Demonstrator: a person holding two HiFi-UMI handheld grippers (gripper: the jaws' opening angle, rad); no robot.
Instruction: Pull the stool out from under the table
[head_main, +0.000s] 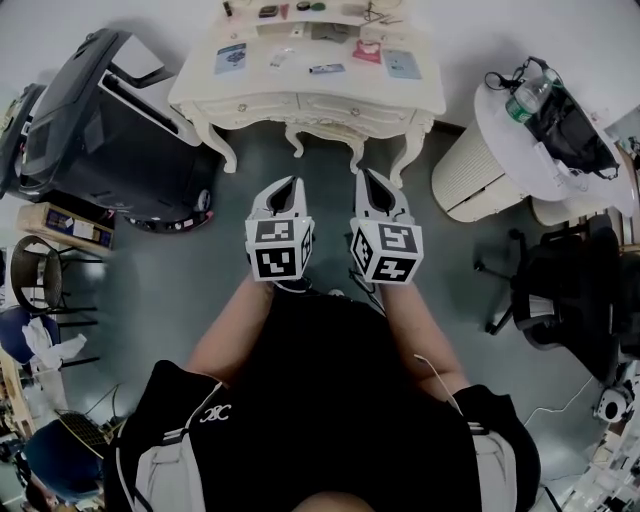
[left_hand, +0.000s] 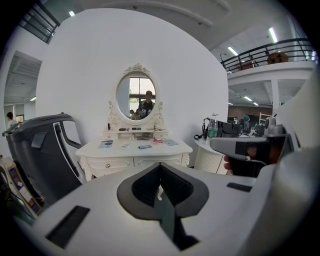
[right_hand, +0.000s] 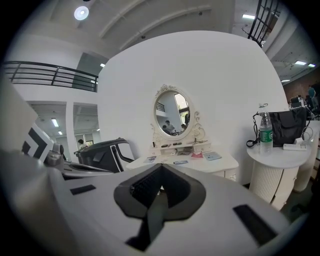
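- A white stool (head_main: 324, 137) sat tucked under the ornate white dressing desk (head_main: 300, 78), only its curved legs showing.
- Bare floor (head_main: 326, 200) lay before it.
- The left claw (head_main: 288, 184) and right claw (head_main: 369, 177) were each pressed together, empty.

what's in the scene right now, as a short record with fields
left gripper: shut, empty, short of the table
right gripper: shut, empty, beside the left
stool: tucked under dressing table, only legs showing
dressing table: white, oval mirror on top
side table: round, white, right of dressing table, bottle on it
task state: stool not yet touched
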